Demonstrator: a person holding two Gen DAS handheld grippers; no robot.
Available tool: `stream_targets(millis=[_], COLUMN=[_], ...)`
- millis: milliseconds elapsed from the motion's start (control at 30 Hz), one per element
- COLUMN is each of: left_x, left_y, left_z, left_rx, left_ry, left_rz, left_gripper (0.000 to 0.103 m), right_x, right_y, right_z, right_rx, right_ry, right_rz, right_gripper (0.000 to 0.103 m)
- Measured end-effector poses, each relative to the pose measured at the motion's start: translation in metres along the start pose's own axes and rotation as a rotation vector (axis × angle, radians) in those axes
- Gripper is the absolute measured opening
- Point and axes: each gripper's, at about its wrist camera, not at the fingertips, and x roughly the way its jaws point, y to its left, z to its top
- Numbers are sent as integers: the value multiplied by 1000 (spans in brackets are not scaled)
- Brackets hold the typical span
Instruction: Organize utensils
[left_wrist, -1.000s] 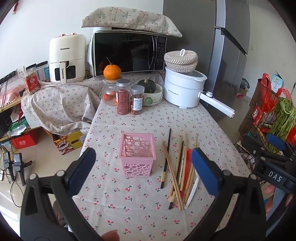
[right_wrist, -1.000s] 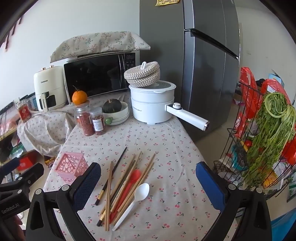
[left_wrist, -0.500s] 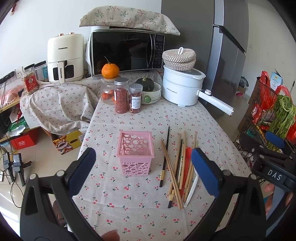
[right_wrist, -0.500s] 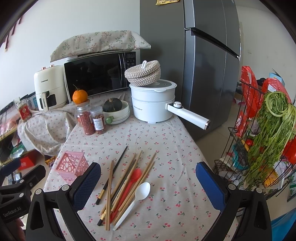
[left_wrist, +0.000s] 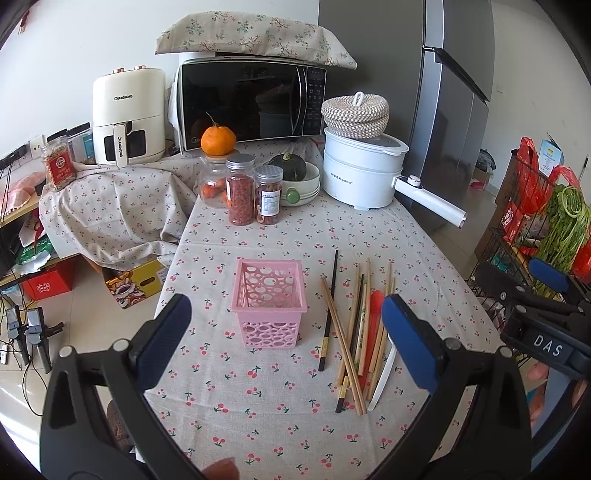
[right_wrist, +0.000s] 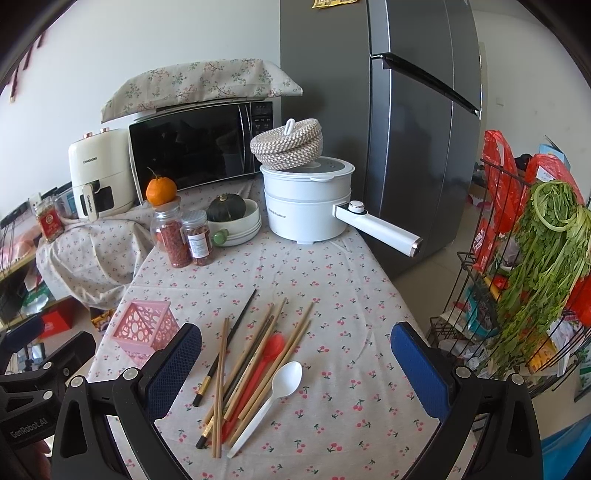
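A pink perforated basket (left_wrist: 269, 305) (right_wrist: 143, 325) stands upright and empty on the cherry-print tablecloth. To its right lies a loose pile of wooden and black chopsticks (left_wrist: 352, 325) (right_wrist: 251, 358), with a red spoon (right_wrist: 271, 349) (left_wrist: 375, 301) among them and a white plastic spoon (right_wrist: 273, 395) (left_wrist: 382, 380) at the near right. My left gripper (left_wrist: 286, 343) hovers open above the table's near edge, its span framing the basket and the pile. My right gripper (right_wrist: 295, 365) is open too, held over the utensil pile with nothing between its fingers.
At the back stand two spice jars (left_wrist: 255, 194), a jar topped by an orange (left_wrist: 218, 140), a bowl with a green squash (left_wrist: 295, 173), a white electric pot (left_wrist: 364, 173) with a protruding handle, a microwave and an air fryer. A wire rack of greens (right_wrist: 535, 266) stands right.
Both grippers have eased slightly forward and lower toward the table; the basket and utensils now sit a little nearer in view. Nothing was grasped or moved.
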Motion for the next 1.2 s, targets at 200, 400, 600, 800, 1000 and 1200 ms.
stream_targets(millis=[200, 400, 600, 800, 1000, 1200], left_x=[0, -1, -1, -1, -1, -1], left_y=[1, 1, 1, 1, 0, 0], left_z=[0, 0, 0, 0, -1, -1], left_rx=[1, 4, 4, 4, 5, 5], left_ry=[0, -1, -1, -1, -3, -2], left_rz=[2, 4, 5, 4, 6, 5], left_gripper=[102, 102, 102, 102, 102, 102], right_x=[1, 1, 2, 3, 3, 4], right_y=[0, 1, 2, 3, 3, 4], right_z=[0, 0, 0, -1, -1, -2], right_rx=[3, 2, 1, 2, 2, 3], right_ry=[6, 6, 12, 17, 18, 20], right_rz=[5, 4, 5, 7, 6, 8], right_gripper=[103, 103, 103, 103, 103, 103])
